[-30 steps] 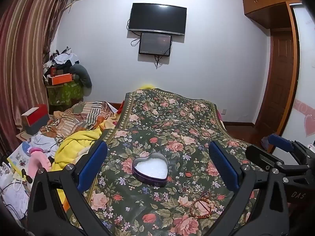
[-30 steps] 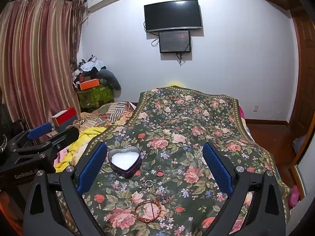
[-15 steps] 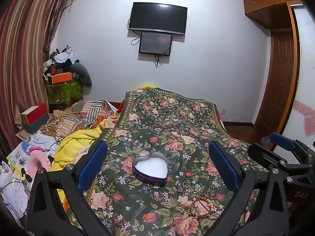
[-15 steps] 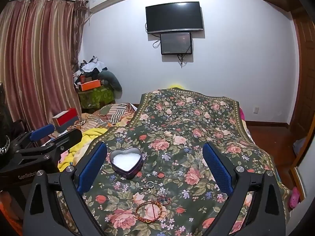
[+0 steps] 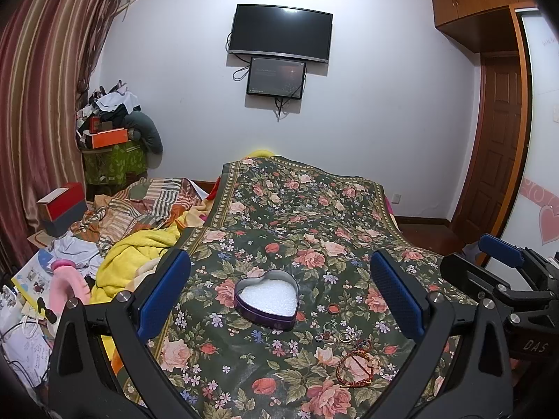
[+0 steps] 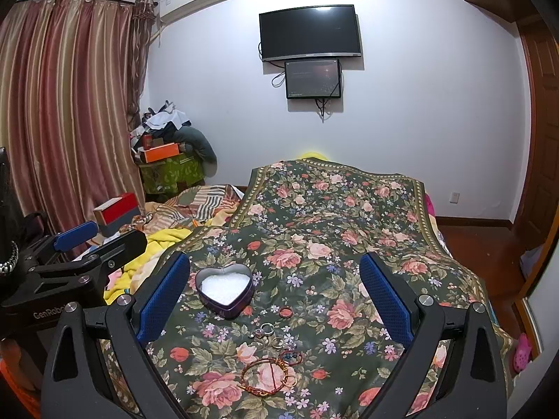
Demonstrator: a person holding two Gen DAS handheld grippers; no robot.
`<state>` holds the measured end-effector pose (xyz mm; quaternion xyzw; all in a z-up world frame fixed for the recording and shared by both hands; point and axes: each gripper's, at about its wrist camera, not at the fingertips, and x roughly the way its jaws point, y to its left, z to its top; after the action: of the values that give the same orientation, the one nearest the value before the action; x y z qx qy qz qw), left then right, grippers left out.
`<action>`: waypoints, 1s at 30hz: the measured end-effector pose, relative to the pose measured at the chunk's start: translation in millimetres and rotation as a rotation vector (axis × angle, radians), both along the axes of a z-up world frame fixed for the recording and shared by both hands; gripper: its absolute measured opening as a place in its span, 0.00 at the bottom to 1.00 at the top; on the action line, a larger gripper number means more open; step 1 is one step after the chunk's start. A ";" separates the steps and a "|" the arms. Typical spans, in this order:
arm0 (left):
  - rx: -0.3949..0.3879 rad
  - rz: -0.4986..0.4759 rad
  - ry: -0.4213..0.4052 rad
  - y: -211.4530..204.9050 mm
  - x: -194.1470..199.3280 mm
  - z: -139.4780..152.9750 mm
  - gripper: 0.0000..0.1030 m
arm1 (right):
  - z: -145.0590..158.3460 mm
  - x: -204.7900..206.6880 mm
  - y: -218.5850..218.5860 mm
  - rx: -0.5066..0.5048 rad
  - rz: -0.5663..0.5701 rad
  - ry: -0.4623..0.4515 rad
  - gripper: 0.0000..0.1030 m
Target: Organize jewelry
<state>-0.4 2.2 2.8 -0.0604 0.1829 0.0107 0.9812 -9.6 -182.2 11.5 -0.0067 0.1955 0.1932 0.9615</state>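
A purple heart-shaped tin (image 5: 267, 301) (image 6: 225, 291) with white padding lies open on the floral bedspread. To its right lie a small red ring (image 5: 333, 309) (image 6: 285, 311), several silver rings (image 5: 334, 333) (image 6: 268, 333) and a red-gold bracelet (image 5: 356, 366) (image 6: 269, 375). My left gripper (image 5: 279, 293) hovers open above the tin, nothing between its blue pads. My right gripper (image 6: 274, 296) is open too, above the rings and bracelet. Each gripper shows at the edge of the other's view.
A yellow blanket (image 5: 136, 262) and striped bedding (image 5: 146, 206) pile up at the bed's left, with a red box (image 5: 61, 206) and clutter beyond. A wooden door (image 5: 499, 153) stands at the right. A TV (image 5: 279, 33) hangs on the far wall.
Both views have shifted only slightly; the right gripper has tilted up a little. The jewelry and tin have not moved, and both grippers stay open.
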 end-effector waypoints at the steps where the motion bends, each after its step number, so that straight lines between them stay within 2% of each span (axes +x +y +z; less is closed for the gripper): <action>1: 0.000 0.000 0.000 0.0 0.0 0.1 1.00 | 0.2 0.1 0.1 0.000 0.000 0.001 0.94; 30: 0.010 -0.012 -0.018 -6.9 -3.3 10.3 1.00 | 4.2 2.4 -5.1 0.008 -0.005 -0.009 0.94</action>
<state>-3.7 -4.7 13.0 -0.0544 0.1744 0.0051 0.9832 -7.2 -187.2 15.7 -0.0034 0.1903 0.1917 0.9628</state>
